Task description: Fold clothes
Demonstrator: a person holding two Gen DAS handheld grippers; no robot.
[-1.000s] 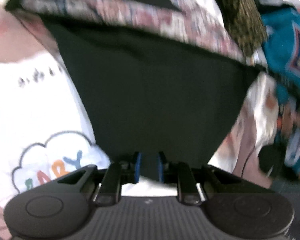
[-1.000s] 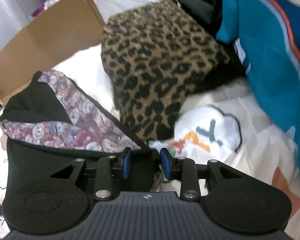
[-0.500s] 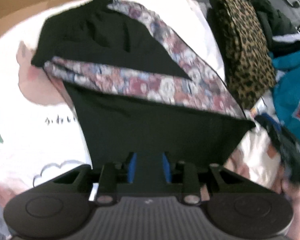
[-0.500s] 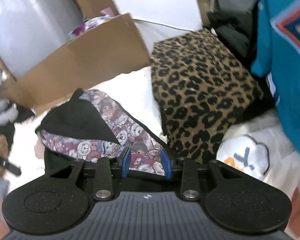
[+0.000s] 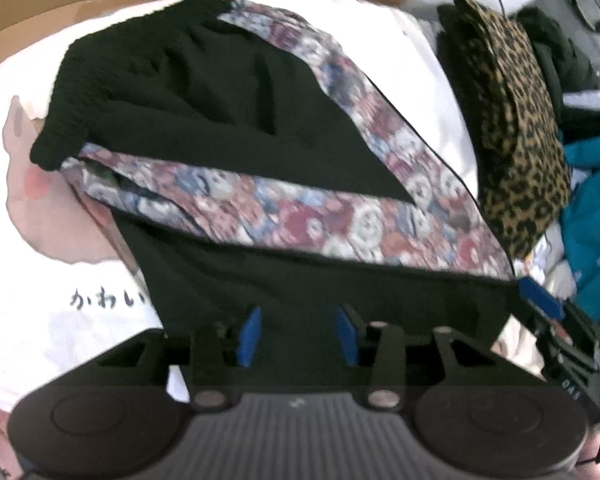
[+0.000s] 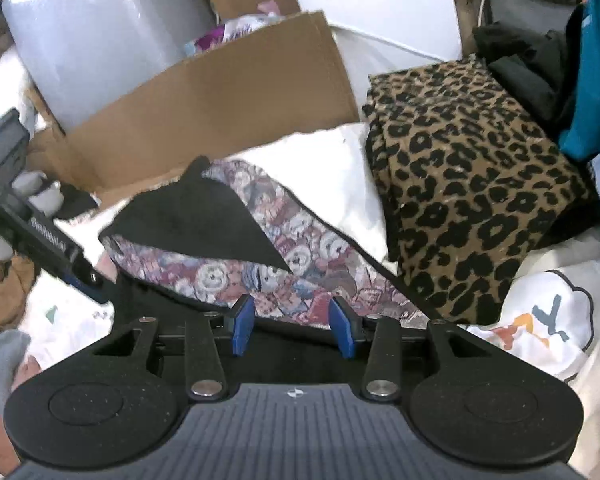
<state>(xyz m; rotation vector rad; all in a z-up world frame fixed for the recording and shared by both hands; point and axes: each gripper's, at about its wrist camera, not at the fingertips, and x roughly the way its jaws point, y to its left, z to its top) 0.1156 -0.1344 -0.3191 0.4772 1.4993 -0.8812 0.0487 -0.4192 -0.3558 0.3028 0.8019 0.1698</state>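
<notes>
A black garment with floral bear-print panels (image 5: pixel 300 216) lies folded on a white printed sheet (image 5: pixel 44 312). It also shows in the right wrist view (image 6: pixel 260 264). My left gripper (image 5: pixel 298 334) is open, its blue pads just over the garment's near black edge. My right gripper (image 6: pixel 292 326) is open at the garment's near right edge, holding nothing. The right gripper's tip (image 5: pixel 540 300) shows at the garment's right corner in the left wrist view. The left gripper (image 6: pixel 28 224) shows at the left in the right wrist view.
A folded leopard-print garment (image 6: pixel 472 184) lies right of the black one. A teal jersey (image 6: pixel 596 92) hangs at far right. A cardboard box (image 6: pixel 220 96) stands behind the sheet. Dark clothes (image 6: pixel 520 64) pile at the back right.
Both grippers opened and let go of the black garment, then drew back. The garment now lies folded flat on the sheet.
</notes>
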